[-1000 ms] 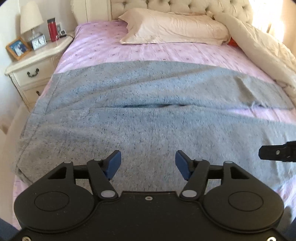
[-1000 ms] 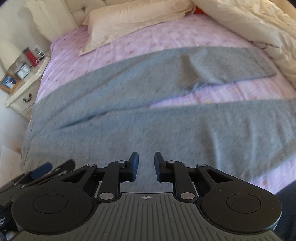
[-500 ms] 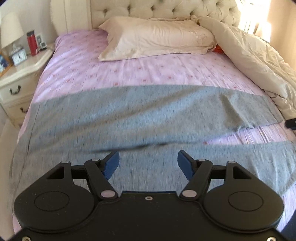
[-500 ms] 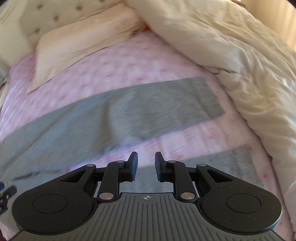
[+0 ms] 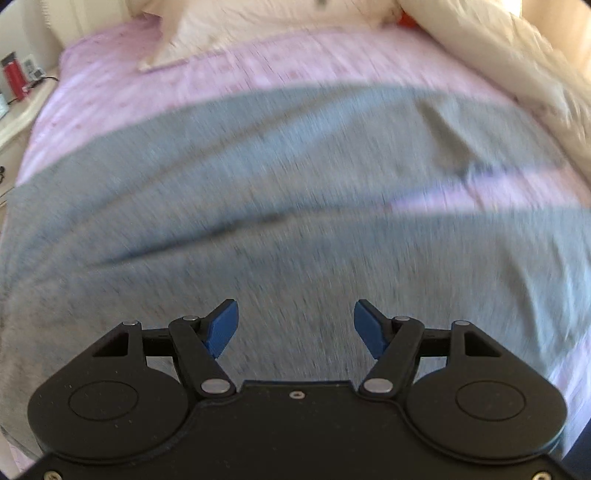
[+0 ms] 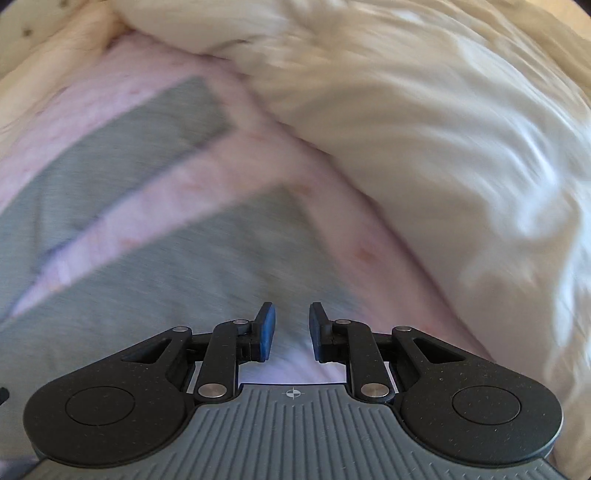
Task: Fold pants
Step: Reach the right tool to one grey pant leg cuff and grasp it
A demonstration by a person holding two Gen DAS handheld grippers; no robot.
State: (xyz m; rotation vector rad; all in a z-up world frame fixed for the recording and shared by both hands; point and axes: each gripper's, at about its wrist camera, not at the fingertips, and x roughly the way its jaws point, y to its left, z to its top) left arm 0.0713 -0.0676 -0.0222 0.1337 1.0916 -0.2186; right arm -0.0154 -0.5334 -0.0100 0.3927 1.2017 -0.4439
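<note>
Grey pants point(image 5: 295, 192) lie spread flat across a pink bed sheet point(image 5: 184, 85), legs apart and running to the right. My left gripper point(image 5: 294, 325) is open and empty, low over the near leg. In the right wrist view both leg ends show: the far leg point(image 6: 122, 147) and the near leg point(image 6: 221, 258). My right gripper point(image 6: 291, 325) hovers over the near leg's cuff end, jaws narrowly apart with nothing between them. Both views are motion-blurred.
A cream duvet point(image 6: 443, 129) is bunched along the right side of the bed, close to the leg cuffs. A cream pillow point(image 5: 258, 22) lies at the head. A nightstand point(image 5: 14, 99) with a red bottle point(image 5: 14, 74) stands at the far left.
My right gripper has swung right along the legs to the cuff end, near the duvet. My left gripper has moved closer over the pants. Both stay empty.
</note>
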